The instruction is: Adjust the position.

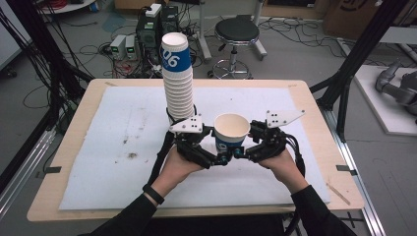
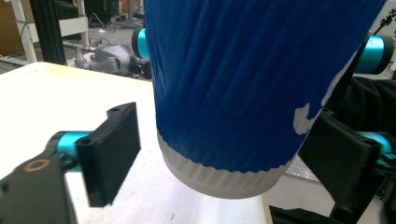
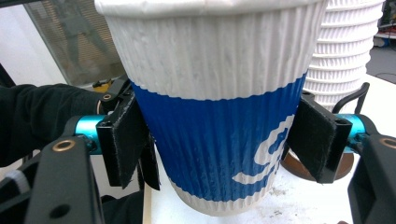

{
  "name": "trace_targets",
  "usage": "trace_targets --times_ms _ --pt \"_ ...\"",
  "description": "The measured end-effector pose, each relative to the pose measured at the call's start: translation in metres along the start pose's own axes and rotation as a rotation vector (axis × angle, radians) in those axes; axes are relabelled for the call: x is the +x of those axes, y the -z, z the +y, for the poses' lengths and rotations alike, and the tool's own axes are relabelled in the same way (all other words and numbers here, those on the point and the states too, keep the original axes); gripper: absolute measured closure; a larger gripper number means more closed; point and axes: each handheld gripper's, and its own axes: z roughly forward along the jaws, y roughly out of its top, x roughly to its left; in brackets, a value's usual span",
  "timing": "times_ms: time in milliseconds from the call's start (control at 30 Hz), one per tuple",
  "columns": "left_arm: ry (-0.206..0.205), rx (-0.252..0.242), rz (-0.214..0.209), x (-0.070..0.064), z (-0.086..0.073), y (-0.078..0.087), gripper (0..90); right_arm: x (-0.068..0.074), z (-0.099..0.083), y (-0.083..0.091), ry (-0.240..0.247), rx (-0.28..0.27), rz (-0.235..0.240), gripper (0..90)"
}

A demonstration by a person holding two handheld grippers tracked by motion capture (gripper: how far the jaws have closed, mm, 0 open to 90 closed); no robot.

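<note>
Cup (image 3: 219,116) clamped by right tongs (image 3: 219,140); left tongs (image 2: 224,154) gaping.

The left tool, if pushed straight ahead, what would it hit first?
Probably the other tool's jaws: the blue-and-white ribbed paper cup already sits between the left tool's jaws, with the right tool beyond.

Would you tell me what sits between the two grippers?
The single paper cup sits between the left gripper and right gripper, seen from the high view.

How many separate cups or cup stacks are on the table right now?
2: one single cup held between both grippers at table centre, and one tall stack of cups just behind the left gripper. The stack's own count is unclear.
</note>
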Motion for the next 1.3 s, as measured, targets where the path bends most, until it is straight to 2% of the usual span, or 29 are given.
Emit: trace_targets --times_ms 33,267,500,567,700,967,1300 --pt "0.001 -0.002 -0.004 0.0001 0.0000 0.0002 18.4 0.0002 -0.0001 -0.0003 -0.003 0.001 0.009 26.2" --pt "-0.025 -0.008 -0.014 -0.0020 0.0002 0.0013 29.3 -0.0001 -0.0005 0.0003 -0.005 -0.003 -0.005 26.2" --pt "-0.030 -0.001 -0.016 -0.0024 -0.0009 0.0009 29.8 0.0006 -0.0009 -0.0010 0.000 0.007 -0.003 23.5" --pt "-0.029 0.004 -0.020 -0.0023 -0.0012 0.0005 29.9 0.0014 -0.0001 -0.0013 0.006 0.000 -0.011 18.9" --pt "-0.031 0.016 -0.026 -0.0024 -0.0018 -0.0007 30.0 0.0039 0.0023 -0.0003 0.006 -0.011 -0.009 17.5" --pt "-0.035 0.041 -0.033 -0.0026 -0.0029 -0.0037 30.1 0.0033 0.0045 0.0039 -0.005 -0.054 -0.001 17.5" --pt "-0.016 0.023 -0.046 -0.0031 -0.0030 -0.0044 28.5 0.0034 0.0041 0.0053 -0.002 -0.062 0.005 22.1"
